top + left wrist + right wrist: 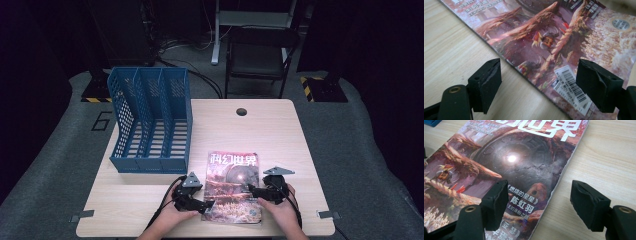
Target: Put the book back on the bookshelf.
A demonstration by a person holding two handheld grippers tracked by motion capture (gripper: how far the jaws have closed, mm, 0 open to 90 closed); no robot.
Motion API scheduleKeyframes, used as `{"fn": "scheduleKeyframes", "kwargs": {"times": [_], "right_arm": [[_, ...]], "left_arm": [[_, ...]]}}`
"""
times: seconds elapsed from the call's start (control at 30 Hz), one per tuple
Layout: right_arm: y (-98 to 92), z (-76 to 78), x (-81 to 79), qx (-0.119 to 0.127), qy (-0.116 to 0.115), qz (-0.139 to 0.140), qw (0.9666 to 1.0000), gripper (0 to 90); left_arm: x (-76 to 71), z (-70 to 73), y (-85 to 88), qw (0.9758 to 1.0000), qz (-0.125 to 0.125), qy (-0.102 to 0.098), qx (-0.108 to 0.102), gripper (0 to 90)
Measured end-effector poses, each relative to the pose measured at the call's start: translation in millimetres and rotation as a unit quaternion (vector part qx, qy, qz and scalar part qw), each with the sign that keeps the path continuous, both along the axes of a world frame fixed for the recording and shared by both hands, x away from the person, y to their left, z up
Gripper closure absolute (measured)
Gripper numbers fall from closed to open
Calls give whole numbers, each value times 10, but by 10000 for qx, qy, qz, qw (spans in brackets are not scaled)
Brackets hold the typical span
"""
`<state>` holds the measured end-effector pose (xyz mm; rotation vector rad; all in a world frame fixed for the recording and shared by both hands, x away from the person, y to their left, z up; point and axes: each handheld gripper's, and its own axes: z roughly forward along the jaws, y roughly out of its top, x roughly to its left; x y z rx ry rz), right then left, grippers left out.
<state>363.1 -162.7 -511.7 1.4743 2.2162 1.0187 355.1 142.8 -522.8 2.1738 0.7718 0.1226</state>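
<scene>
Since it lies flat and face up near the lower middle of the high view, the magazine offers both of its long edges to the two tools that flank it, which looks like the reason for how they are set: one to each side, low over the desk, ready to take the cover from opposite edges. Its bottom edge sits close to the near rim of the desk, its title at the top of the cover pointing toward the far side. At the lower left of the magazine, the left hand-held gripper stands with its jaws spread wide; in the left gripper view one jaw hovers over bare wood and the other over the barcode sticker, so the magazine's edge runs between them, and it holds nothing. At the right edge, the right hand-held gripper is likewise wide apart and empty, with one jaw above the printed cover and the other above the wood, straddling that edge. Whether either jaw actually touches the paper I cannot tell. Up and to the left, well apart from the magazine, a blue file rack stands upright with its slots open, a likely place for the magazine to go
</scene>
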Motion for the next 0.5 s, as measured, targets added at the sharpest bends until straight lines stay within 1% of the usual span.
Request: {"fn": "scheduleKeyframes", "kwargs": {"times": [0.03,0.07,0.1,0.13,0.17,0.2,0.23,0.27,0.3,0.33,0.4,0.43,0.47,0.5], "right_arm": [[6,-6,3,15,22,3,10000,305],[6,-6,3,15,22,3,10000,305],[3,-9,5,-5,25,22,10000,304],[7,-10,6,38,32,8,10000,305],[8,-11,6,52,41,6,10000,305],[10,-11,6,67,49,12,10000,305],[11,-13,7,60,48,28,10000,307],[15,-16,7,58,39,33,10000,308],[31,-22,6,37,57,29,10000,311],[31,-22,6,37,57,29,10000,311],[46,-33,8,-1,51,86,9999,315],[63,-42,5,6,83,102,9999,312],[77,-45,-2,-7,65,117,9999,312],[109,-51,-5,21,17,133,9999,295]], "left_arm": [[-2,0,-17,10000,30,-14,16,206],[2,0,-26,10000,1,-35,34,206],[-3,-2,-45,10000,17,-2,-11,206],[-8,0,-58,10000,28,32,-15,206],[-8,-4,-76,10000,43,-4,-24,206],[-10,-1,-88,10000,24,-21,28,207],[-24,-4,-112,10000,93,2,-2,206],[-21,3,-114,9999,77,-52,105,210],[-19,6,-118,9998,90,-76,133,215],[-32,2,-134,9998,186,-27,47,215],[-37,3,-133,9997,135,-121,165,218],[-47,0,-141,9995,141,-164,209,219],[-55,0,-148,9992,153,-238,283,219],[-67,-5,-161,9993,164,-225,265,217]]}}
